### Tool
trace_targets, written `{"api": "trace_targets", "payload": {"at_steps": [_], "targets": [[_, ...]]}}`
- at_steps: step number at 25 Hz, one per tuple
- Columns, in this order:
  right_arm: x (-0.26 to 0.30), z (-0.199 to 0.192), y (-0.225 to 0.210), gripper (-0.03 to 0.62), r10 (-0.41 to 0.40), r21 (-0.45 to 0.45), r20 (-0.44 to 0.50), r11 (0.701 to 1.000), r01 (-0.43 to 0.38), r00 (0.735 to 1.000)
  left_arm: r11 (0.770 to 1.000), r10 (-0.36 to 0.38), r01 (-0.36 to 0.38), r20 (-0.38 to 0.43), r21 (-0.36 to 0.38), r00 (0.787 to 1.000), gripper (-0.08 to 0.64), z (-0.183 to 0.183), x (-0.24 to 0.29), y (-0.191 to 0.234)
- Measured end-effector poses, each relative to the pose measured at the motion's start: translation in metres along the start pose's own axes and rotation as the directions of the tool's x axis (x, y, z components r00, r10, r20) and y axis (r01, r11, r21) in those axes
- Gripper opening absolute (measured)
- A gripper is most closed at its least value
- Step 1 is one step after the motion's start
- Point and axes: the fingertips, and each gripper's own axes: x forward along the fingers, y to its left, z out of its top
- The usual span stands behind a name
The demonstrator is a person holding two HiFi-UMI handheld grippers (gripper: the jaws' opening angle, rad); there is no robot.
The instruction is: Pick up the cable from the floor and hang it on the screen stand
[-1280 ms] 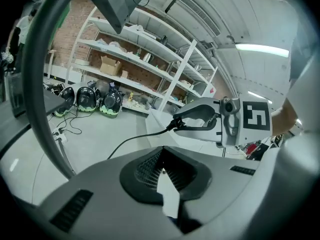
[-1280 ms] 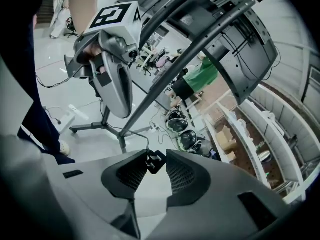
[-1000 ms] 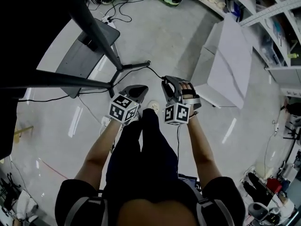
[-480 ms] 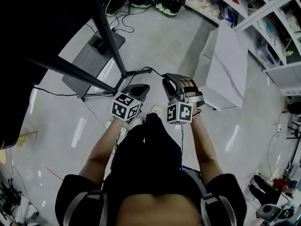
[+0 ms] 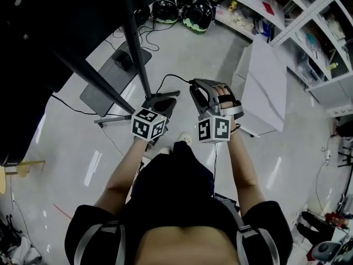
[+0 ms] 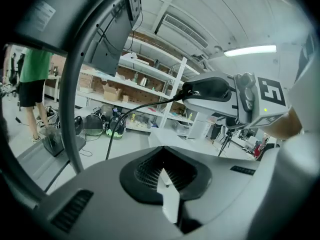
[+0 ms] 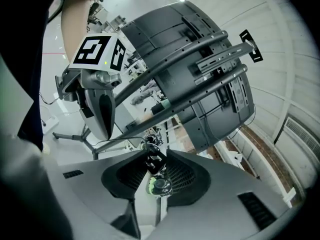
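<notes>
while the right gripper (image 5: pixel 194 87) is clenched on the plug end of the thin black cable (image 5: pixel 165 76), the rest of that cable arcs away and trails down toward the base of the black metal screen stand (image 5: pixel 138 43) on the pale grey floor (image 5: pixel 182 48). the left gripper (image 5: pixel 160 105), jaws pressed together on nothing, hovers just beside. to hang it well, i'd hold the plug firmly, carry it above a stand bar, then drape enough slack over that it cannot slide off.
</notes>
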Motion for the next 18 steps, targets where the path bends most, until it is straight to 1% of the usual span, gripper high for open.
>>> {"api": "trace_targets", "payload": {"at_steps": [6,10,14,18], "targets": [[-0.013,0.033,-0.019,0.133,-0.039,-0.056,0.049,0.998,0.042,0.998,0.999,0.015,-0.017,0.065,0.033,0.998,0.008,0.024,-0.023,-0.004],[-0.016,0.057,-0.034,0.133,-0.068,-0.097,0.095,0.992,0.078,0.993,0.997,0.043,-0.048,0.088,0.056,0.995,0.008,0.040,-0.037,0.001],[-0.017,0.075,-0.050,0.133,-0.083,-0.117,0.153,0.988,0.101,0.985,0.995,0.069,-0.076,0.105,0.061,0.992,0.008,0.057,-0.048,0.004],[-0.015,0.092,-0.072,0.133,-0.081,-0.149,0.232,0.982,0.117,0.969,0.991,0.111,-0.121,0.157,0.059,0.981,0.008,0.084,-0.054,0.015]]}}
